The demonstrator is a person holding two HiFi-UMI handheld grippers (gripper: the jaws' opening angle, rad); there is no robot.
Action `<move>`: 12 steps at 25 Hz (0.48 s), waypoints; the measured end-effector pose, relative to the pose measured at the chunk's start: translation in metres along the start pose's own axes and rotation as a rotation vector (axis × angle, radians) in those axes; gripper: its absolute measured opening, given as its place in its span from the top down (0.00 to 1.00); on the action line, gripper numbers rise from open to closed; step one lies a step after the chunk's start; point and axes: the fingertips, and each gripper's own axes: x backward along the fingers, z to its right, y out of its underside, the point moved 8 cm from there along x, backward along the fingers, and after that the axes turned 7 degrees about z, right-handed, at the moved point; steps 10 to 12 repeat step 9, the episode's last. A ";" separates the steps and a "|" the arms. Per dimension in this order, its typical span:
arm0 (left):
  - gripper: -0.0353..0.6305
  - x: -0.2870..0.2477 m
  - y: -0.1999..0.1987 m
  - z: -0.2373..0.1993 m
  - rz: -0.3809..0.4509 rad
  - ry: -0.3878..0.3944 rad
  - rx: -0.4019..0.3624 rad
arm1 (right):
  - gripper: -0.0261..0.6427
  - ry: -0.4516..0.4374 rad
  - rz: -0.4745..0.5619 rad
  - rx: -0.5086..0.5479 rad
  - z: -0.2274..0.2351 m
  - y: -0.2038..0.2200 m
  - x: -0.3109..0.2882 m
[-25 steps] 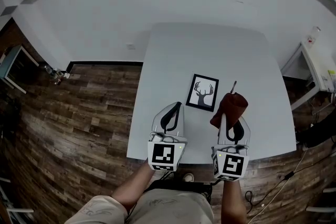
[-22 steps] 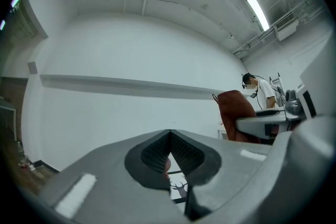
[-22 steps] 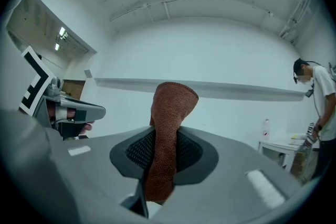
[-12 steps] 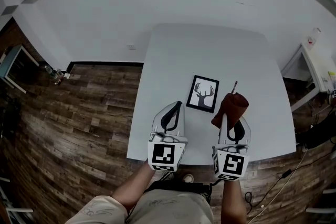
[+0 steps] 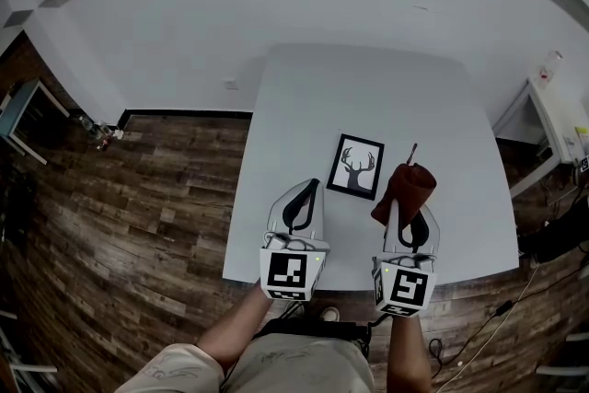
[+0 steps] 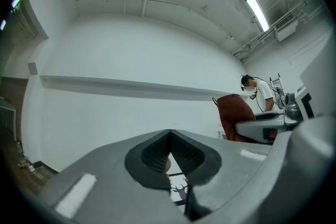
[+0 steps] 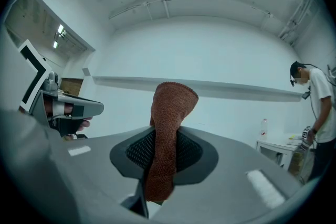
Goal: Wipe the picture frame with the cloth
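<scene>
The right tongs are pinching the rust cloth, its bulk bunching above the tips for wiping. The picture frame is lying on the counter just ahead, between them and the closed, empty left tongs.

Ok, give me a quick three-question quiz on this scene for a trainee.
1. Which gripper holds the cloth? A) left B) right
2. True or false: the picture frame stands upright on the table.
3. Fill in: the left gripper has its jaws ____ and holds nothing.
Key: 1 B, the right gripper. 2 False, it lies flat. 3 together.
</scene>
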 end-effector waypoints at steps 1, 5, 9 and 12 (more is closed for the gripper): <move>0.95 0.000 0.000 0.000 -0.001 0.000 -0.001 | 0.81 0.002 0.000 -0.003 0.001 0.000 0.000; 0.95 0.000 0.001 0.002 0.000 0.001 -0.003 | 0.80 0.005 0.004 0.000 0.002 -0.001 -0.002; 0.95 -0.001 0.000 0.001 0.002 0.001 -0.003 | 0.81 0.007 0.007 0.003 0.003 -0.002 -0.004; 0.95 -0.001 0.000 0.001 0.002 0.001 -0.003 | 0.81 0.007 0.007 0.003 0.003 -0.002 -0.004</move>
